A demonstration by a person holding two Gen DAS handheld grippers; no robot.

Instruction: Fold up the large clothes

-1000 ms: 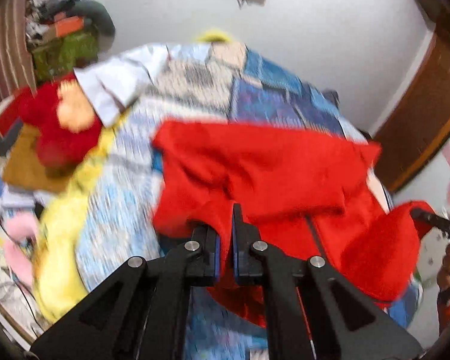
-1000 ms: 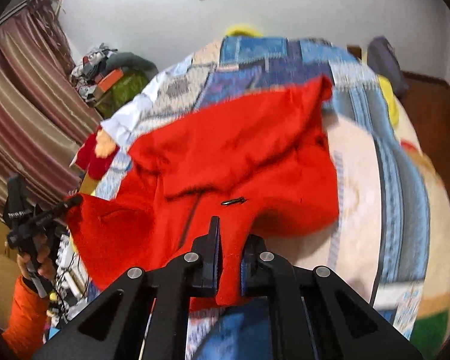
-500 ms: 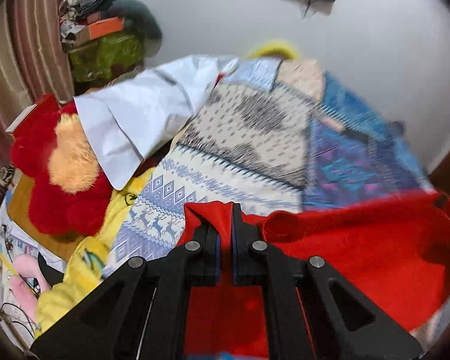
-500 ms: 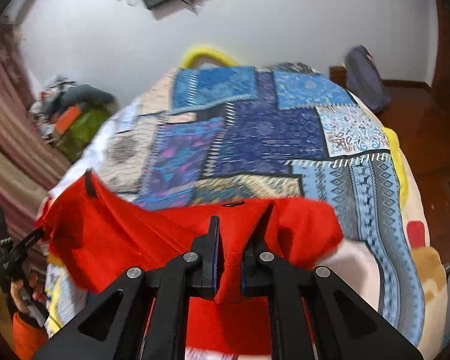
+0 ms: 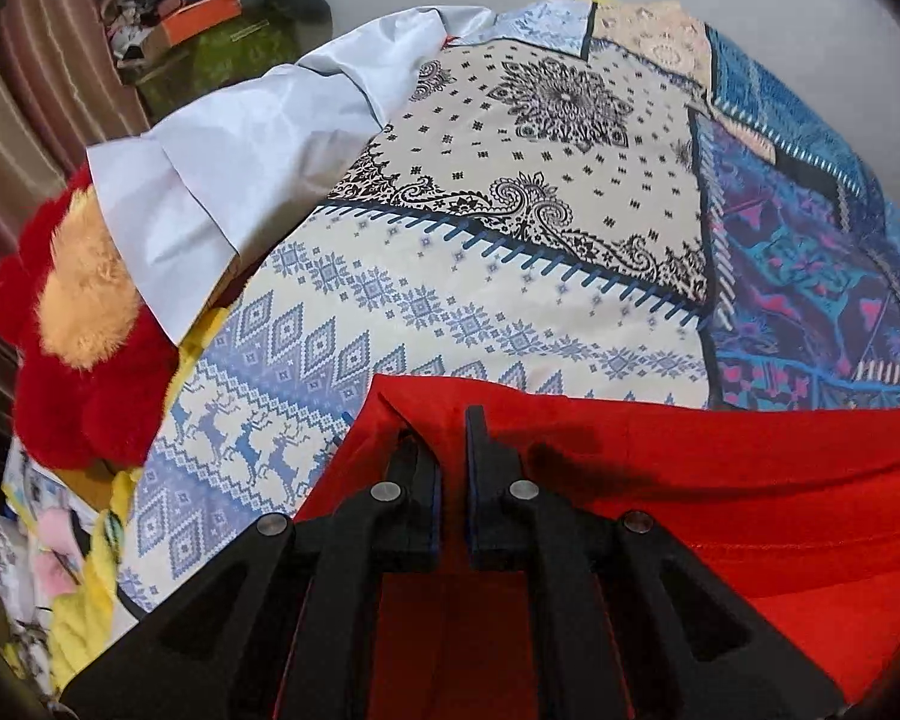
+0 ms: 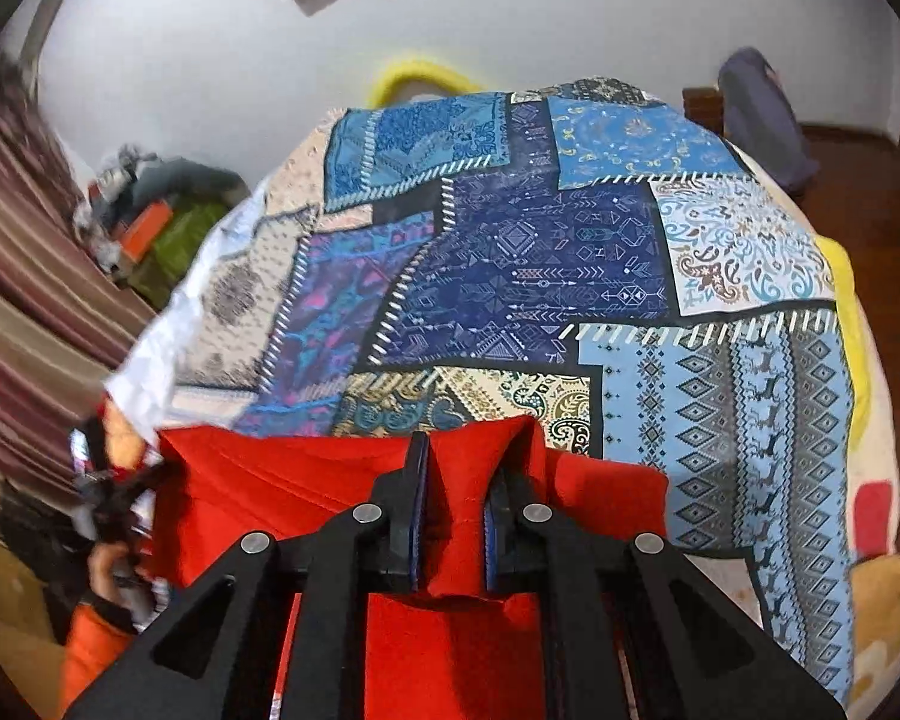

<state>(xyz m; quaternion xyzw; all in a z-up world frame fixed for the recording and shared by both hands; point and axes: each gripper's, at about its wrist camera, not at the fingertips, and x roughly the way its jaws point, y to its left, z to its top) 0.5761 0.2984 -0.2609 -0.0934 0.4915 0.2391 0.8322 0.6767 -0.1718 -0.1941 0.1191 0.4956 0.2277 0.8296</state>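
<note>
At the far left, a red plush toy (image 5: pixel 84 384) is seen at the edge of the bed, partly covered by a pale blue cloth (image 5: pixel 234 162). A red garment (image 5: pixel 720 492) is spread across the near part of the patchwork quilt (image 5: pixel 510 276). Its left corner is pinched between the closed jaws of the left gripper (image 5: pixel 450 456). Further right, a bunched fold of the same garment is clamped by the right gripper (image 6: pixel 456 480).

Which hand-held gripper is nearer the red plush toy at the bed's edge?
Left. The left hand-held gripper, shut on the red garment, sits beside the red plush toy; the right hand-held gripper grips the garment's opposite end, farther away.
</note>
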